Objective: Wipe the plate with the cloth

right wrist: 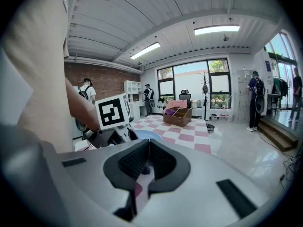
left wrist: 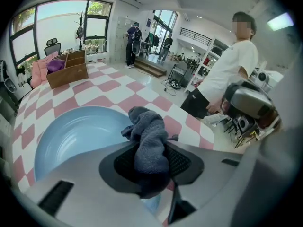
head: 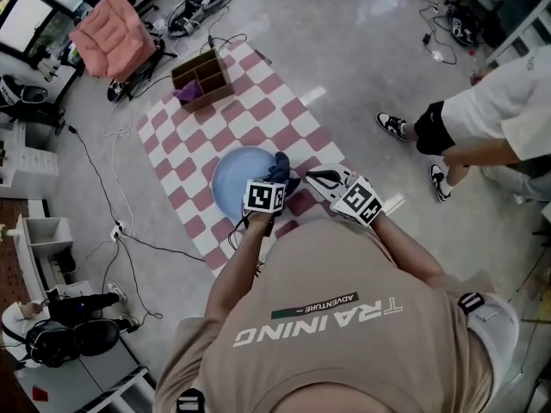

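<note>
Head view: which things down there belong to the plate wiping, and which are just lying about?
In the job:
- round pale-blue plate
- dark grey-blue cloth
- left gripper, shut on that cloth

Lying about:
- open wooden box with compartments
- pink cushion
- right gripper, shut and empty, off beside the plate

From where I stand I count one blue plate [head: 234,183], one dark cloth [head: 277,170] and one pink-and-white checked mat [head: 258,110]. There are two grippers, the left gripper [left wrist: 151,167] and the right gripper [right wrist: 147,167]. At the mat's far end is one wooden box [head: 202,77] with one purple thing [head: 188,93] in it. Far left is one pink cushion [head: 112,31]. One bystander [head: 482,110] on the right wears two sneakers [head: 393,126]. Two more people [left wrist: 134,44] are by the far doorway.
</note>
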`<state>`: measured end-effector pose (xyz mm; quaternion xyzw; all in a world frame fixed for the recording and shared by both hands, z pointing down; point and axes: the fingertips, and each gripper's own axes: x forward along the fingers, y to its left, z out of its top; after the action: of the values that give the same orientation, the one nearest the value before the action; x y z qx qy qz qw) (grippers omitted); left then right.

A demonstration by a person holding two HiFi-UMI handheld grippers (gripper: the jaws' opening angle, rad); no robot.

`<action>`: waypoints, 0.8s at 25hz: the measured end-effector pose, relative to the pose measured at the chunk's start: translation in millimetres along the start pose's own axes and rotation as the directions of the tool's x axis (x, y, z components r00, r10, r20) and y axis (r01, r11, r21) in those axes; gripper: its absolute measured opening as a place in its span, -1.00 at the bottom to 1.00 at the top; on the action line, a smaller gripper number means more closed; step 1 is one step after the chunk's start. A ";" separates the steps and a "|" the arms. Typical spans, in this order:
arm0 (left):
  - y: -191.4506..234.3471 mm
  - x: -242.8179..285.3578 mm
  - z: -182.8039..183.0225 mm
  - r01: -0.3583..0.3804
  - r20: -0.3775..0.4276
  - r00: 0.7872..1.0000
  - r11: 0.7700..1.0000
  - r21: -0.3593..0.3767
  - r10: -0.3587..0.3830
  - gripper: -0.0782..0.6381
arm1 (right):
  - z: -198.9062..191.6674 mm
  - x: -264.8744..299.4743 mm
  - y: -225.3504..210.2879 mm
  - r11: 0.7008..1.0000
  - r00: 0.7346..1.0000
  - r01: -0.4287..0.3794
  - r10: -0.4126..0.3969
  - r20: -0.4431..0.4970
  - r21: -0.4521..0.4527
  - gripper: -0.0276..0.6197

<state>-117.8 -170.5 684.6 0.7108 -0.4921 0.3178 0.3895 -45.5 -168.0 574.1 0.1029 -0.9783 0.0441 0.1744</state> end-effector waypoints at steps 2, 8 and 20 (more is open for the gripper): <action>7.2 3.5 13.5 0.000 0.010 1.000 1.000 -0.020 0.000 -0.37 | -2.7 -6.2 -8.9 1.000 1.000 0.029 -0.029 -0.001 0.010 -0.86; 43.9 10.7 45.2 -0.042 0.014 0.999 0.999 -0.035 0.042 -0.37 | -3.6 -19.7 -26.8 0.996 0.996 0.089 -0.089 0.001 0.028 -0.86; 98.4 -9.1 72.1 -0.121 0.113 0.985 0.989 -0.083 0.130 -0.37 | 4.4 -17.7 -20.2 0.999 0.999 0.044 -0.044 -0.025 -0.008 -0.86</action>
<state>-208.9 -249.7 665.0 0.6808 -0.5696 0.2800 0.3656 -26.3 -184.9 564.8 0.1233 -0.9737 0.0379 0.1879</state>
